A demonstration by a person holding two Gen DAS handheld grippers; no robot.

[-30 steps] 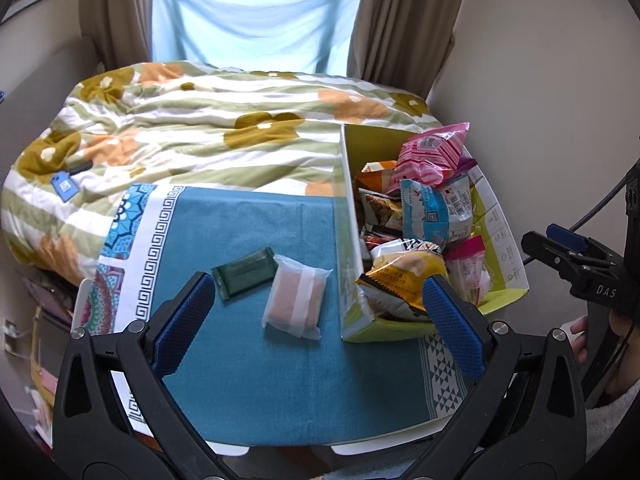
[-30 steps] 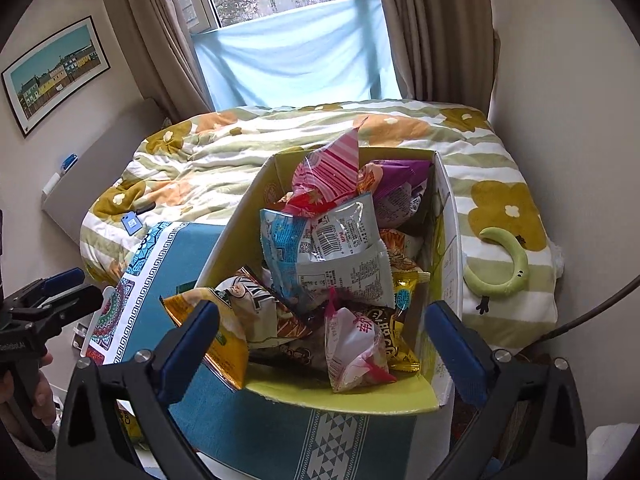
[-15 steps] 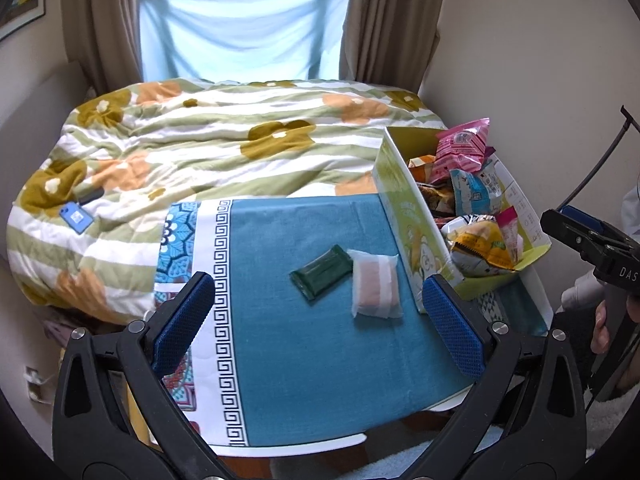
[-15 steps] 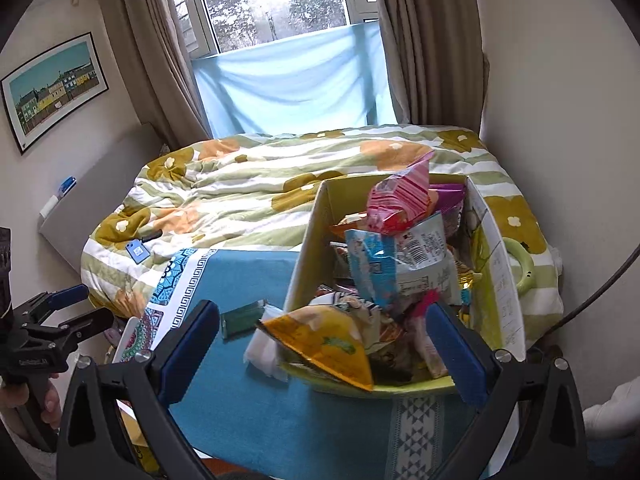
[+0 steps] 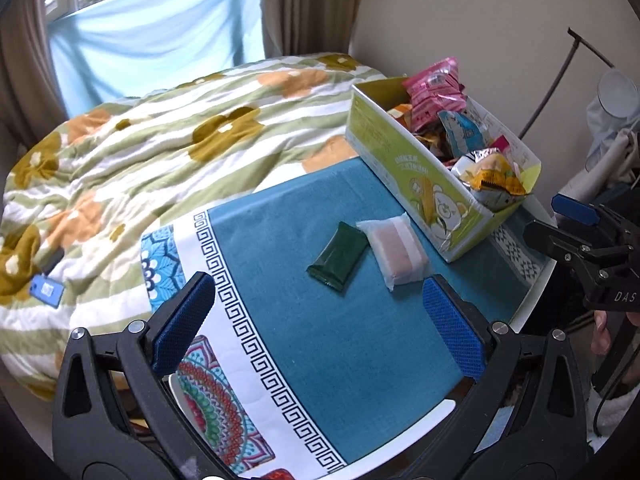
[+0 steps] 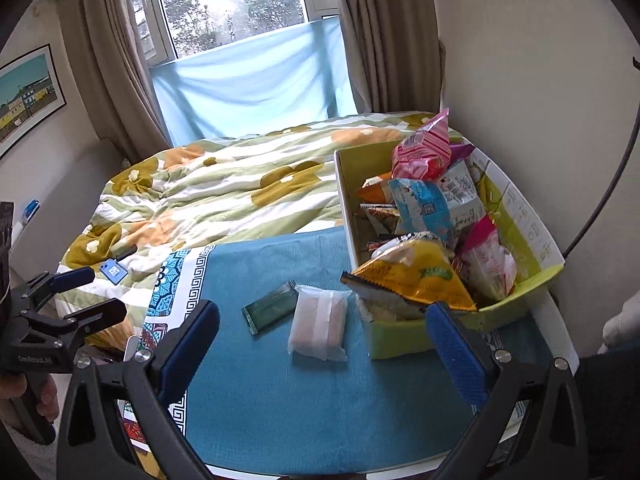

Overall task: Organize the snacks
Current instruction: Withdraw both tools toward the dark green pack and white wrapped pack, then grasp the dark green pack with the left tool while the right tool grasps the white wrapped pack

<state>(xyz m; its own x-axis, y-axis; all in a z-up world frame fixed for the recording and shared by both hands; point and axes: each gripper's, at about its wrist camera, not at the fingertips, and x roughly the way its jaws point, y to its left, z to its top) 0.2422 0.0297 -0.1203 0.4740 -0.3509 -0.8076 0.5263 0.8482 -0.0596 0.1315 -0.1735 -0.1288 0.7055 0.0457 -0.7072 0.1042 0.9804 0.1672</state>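
Note:
A green cardboard box (image 5: 420, 184) full of snack bags stands at the table's right side; it also shows in the right wrist view (image 6: 516, 304). A dark green packet (image 5: 338, 256) (image 6: 272, 307) and a clear-wrapped pink snack (image 5: 396, 246) (image 6: 318, 326) lie side by side on the blue cloth left of the box. My left gripper (image 5: 320, 328) is open and empty, held back above the cloth's near side. My right gripper (image 6: 324, 344) is open and empty, above the cloth in front of the box.
The table (image 5: 536, 292) wears a blue patterned cloth (image 5: 304, 320) and stands against a bed with a flowered quilt (image 5: 160, 152). A small blue card (image 5: 47, 289) lies on the quilt. A wall rises behind the box; a window with curtains is beyond the bed.
Both grippers have pulled back and away from the box. The left view has swung left, the right view now takes in the two packets on the cloth. Nothing was grasped.

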